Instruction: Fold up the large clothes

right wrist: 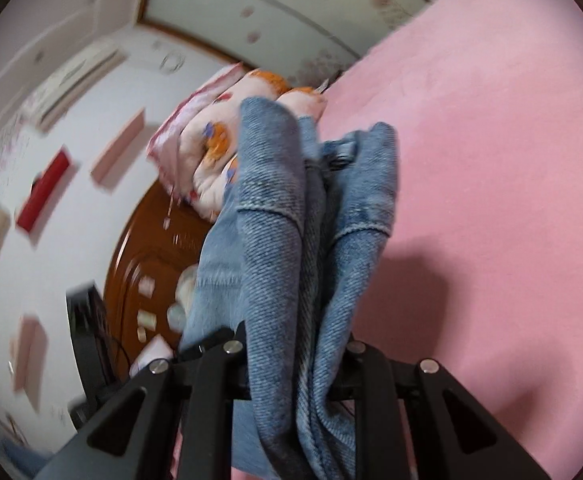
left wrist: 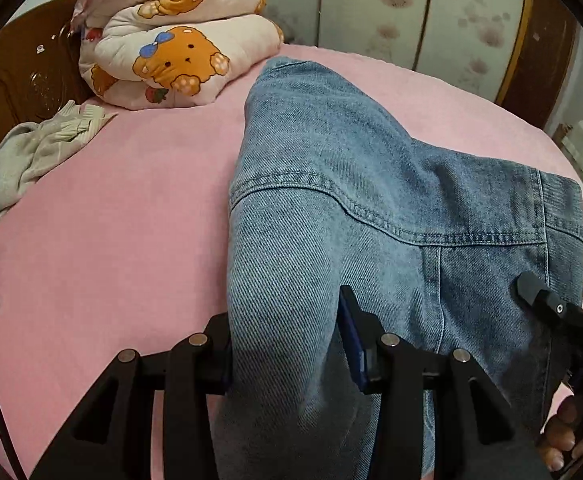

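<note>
A blue denim garment (left wrist: 371,184) lies across the pink bed (left wrist: 111,240), its near part lifted. My left gripper (left wrist: 287,344) is shut on a thick fold of the denim at its near left edge. My right gripper shows at the right of the left wrist view (left wrist: 539,300), pinching the denim's right side. In the right wrist view the right gripper (right wrist: 297,356) is shut on bunched folds of the denim garment (right wrist: 291,220), which stands up between the fingers and hides the tips. That view is tilted and blurred.
A rolled bear-print quilt (left wrist: 179,40) sits at the bed's far left by the brown headboard (left wrist: 23,76). A pale grey garment (left wrist: 31,152) lies crumpled at the left edge. A floral wardrobe (left wrist: 431,12) stands behind the bed. Pink sheet (right wrist: 491,160) spreads to the right.
</note>
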Motion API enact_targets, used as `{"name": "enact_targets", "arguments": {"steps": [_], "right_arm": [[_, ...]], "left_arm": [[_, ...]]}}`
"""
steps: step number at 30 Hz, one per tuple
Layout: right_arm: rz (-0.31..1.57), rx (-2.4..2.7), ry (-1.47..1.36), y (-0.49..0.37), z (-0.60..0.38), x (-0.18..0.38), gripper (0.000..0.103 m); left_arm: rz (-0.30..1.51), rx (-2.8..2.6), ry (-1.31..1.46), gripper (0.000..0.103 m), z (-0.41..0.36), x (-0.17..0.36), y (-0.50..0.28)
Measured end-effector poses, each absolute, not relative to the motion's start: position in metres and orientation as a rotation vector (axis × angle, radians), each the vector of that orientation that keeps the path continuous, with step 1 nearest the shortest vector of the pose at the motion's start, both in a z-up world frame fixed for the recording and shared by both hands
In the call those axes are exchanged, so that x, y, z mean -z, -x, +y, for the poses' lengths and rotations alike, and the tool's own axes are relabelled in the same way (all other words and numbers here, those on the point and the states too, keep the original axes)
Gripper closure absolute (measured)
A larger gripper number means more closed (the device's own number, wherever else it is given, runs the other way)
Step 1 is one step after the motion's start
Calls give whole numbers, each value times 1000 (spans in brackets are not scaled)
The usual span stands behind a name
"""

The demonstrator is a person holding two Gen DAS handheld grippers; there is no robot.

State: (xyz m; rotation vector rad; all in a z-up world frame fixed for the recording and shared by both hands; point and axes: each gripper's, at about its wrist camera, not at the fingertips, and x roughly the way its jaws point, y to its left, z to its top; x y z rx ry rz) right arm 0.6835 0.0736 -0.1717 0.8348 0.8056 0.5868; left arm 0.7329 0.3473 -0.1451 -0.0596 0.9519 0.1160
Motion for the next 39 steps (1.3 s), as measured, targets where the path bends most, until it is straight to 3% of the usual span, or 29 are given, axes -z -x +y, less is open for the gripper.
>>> {"name": "enact_targets", "arguments": {"steps": [5, 10, 15, 16, 19, 21, 28, 32, 39], "right_arm": [[852, -526, -735, -709, 96, 215, 86], [909, -522, -703, -718, 73, 240, 82], [939, -554, -540, -698, 62, 229, 69], [944, -559, -523, -688, 58, 228, 62], [973, -520, -452, -639, 41, 224, 48], [979, -461, -400, -597, 30, 222, 39], [1158, -54, -327, -402, -11, 210, 37], [1312, 115, -303, -305, -27, 203, 18], [1434, 156, -302, -178, -68, 194, 17]], "left_arm": [[992, -135, -35, 56, 366, 213, -748], [891, -99, -34, 46, 385, 230, -740], [798, -223, -135, 41, 370, 221, -723], [773, -259, -168, 40, 363, 219, -715], [749, -406, -218, 26, 335, 214, -677], [775, -408, -154, 26, 324, 213, -647], [923, -310, -34, 23, 271, 210, -514], [1023, -318, -5, 23, 241, 213, -431], [1206, -298, 136, 23, 176, 207, -274]]}}
